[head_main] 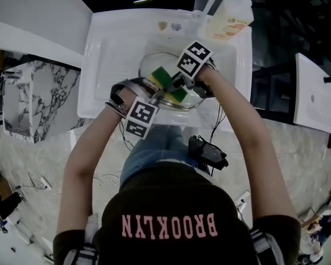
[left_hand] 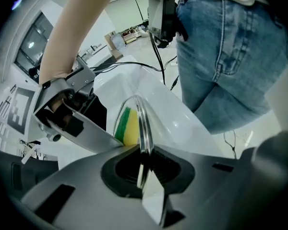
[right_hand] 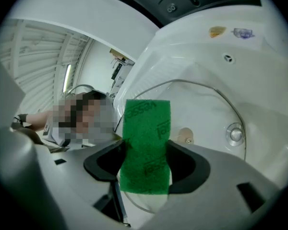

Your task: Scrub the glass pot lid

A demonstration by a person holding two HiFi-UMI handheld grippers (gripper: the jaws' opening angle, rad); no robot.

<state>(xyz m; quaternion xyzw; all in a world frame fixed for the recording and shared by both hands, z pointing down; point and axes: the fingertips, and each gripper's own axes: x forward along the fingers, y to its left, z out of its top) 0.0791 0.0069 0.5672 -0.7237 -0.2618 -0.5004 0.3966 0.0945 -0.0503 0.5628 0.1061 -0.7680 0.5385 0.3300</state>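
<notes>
Forearms (head_main: pixel 85 148) converge over the sink (head_main: pixel 99 54); my left hand-held gripper (head_main: pixel 157 95) pinches the rim of the glass lid (head_main: pixel 151 64). My right hand-held gripper (head_main: pixel 176 85) clamps the sponge (head_main: pixel 162 76) against it.

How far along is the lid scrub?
Done: the left gripper is shut on the glass lid at its rim, holding it on edge over the sink. The right gripper is shut on the sponge. In hand: the sponge looks pressed to the lid's face. Left: I can't tell how much scrubbing remains, since no suds show.
</notes>
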